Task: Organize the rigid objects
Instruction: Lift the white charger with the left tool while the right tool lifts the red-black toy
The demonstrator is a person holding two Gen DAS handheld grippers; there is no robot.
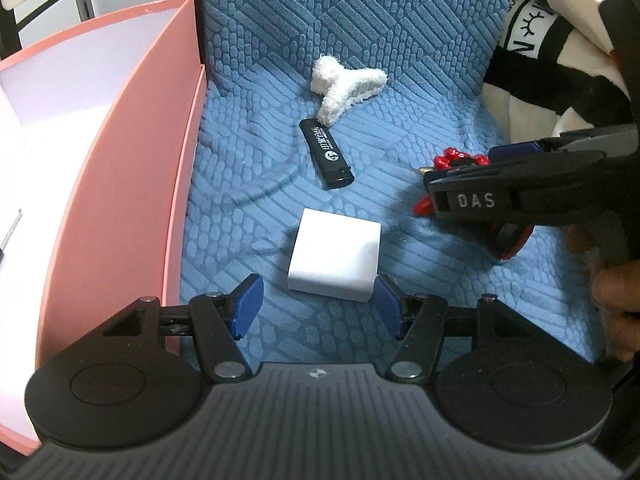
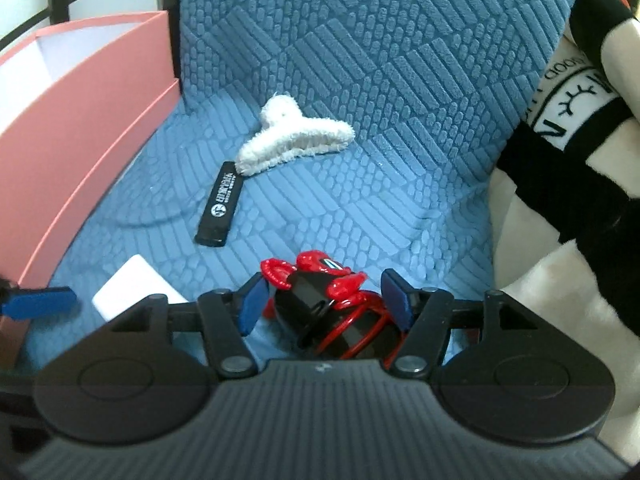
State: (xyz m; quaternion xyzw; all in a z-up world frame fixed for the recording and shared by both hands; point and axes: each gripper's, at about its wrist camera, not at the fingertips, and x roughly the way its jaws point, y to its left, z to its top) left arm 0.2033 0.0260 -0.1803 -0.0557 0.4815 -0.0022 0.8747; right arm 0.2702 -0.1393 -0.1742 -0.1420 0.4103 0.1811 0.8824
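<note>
Blue textured fabric covers the seat on which everything lies — a pink box [image 1: 176, 152] stands open at the left edge, and four small things wait on the cushion. The left gripper [image 1: 316, 304] hovers with its jaws apart just short of the white block [image 1: 336, 256], the near corners of the block lying between the blue pads but not pressed. The right gripper [image 2: 324, 300] is spread round the red and black toy [image 2: 320, 300], with a gap showing on both sides, so nothing is held by either. The step in hand looks like the pick-up: each gripper lined up on its own piece before carrying it to the box. Next the jaws must close squarely — the block is plain-sided and should sit well, while the toy's rounded, wiry shape may slip or twist. The left view shows the box's white inside and the person's hand [image 1: 616, 292] on the right gripper; the right view alone shows how the toy sits between the pads. Farther off, the black lighter [image 1: 326, 154] touches the fluffy white hair clip [image 1: 344, 84]; a black-and-white plush [image 2: 568, 200] fills the right.
</note>
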